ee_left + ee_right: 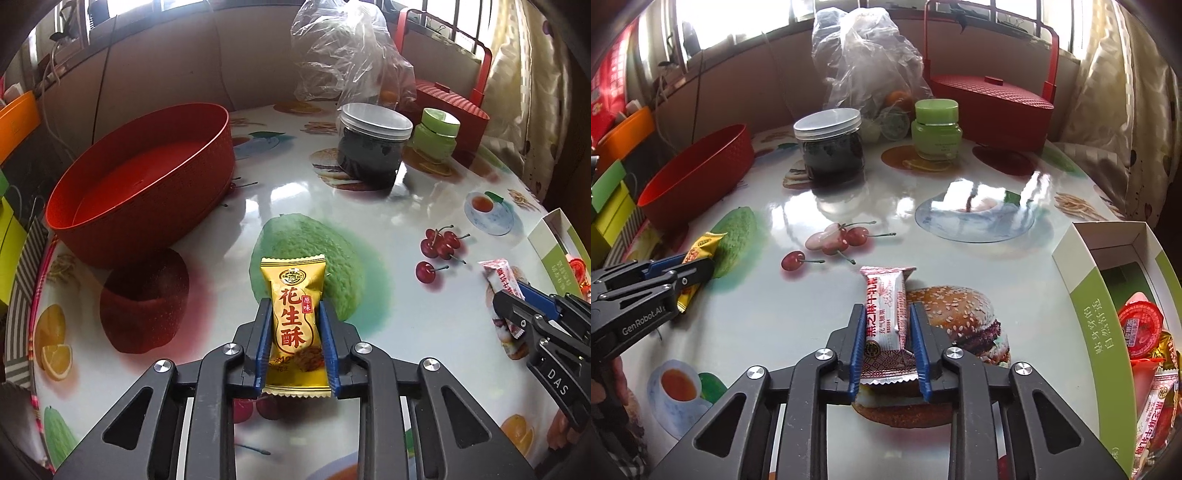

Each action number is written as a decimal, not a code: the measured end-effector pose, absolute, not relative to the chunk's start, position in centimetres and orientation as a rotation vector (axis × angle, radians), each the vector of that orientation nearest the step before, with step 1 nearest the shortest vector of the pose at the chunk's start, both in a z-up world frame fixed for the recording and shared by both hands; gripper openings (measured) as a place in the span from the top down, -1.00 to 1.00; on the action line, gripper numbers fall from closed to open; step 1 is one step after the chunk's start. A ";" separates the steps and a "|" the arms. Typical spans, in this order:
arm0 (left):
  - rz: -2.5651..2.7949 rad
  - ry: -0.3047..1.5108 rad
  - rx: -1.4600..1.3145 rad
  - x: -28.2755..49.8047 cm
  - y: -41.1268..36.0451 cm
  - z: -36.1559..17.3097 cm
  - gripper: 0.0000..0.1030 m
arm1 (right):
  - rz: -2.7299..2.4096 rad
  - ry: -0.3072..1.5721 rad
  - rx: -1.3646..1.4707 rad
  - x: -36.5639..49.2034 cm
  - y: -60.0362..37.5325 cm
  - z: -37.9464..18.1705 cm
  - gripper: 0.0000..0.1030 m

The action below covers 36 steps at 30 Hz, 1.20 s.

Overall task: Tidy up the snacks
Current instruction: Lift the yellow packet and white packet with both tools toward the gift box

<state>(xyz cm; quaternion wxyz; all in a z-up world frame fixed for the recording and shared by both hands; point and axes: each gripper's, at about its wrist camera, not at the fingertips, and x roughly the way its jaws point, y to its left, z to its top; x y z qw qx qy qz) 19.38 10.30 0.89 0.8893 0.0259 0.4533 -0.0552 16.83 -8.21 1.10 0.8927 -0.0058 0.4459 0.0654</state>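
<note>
A yellow packet (295, 325) printed 花生酥 is clamped between the left gripper (294, 314) pads, held above the table (388, 206) near a red bowl (147, 184) at far left. A pink-white bar (886, 314) is pinched by the right gripper (886, 317), marked "DAS". "GenRobot.AI" is read on the left one. More snacks are seen in a green box (1100, 314) at right.

Left claw (295, 314) and right claw (887, 314) each point forward, jaws clamped narrow on a packet.
</note>
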 end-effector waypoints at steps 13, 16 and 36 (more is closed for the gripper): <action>-0.119 0.929 0.025 17.9 9.5 1.2 0.50 | 0.136 0.911 0.010 16.0 -9.1 1.5 0.64; -0.123 0.923 0.020 17.2 9.2 1.5 0.50 | 0.143 0.906 0.010 15.5 -9.3 1.9 0.64; -0.199 0.828 0.018 12.5 4.8 5.5 0.50 | 0.127 0.826 0.017 10.9 -13.1 5.9 0.64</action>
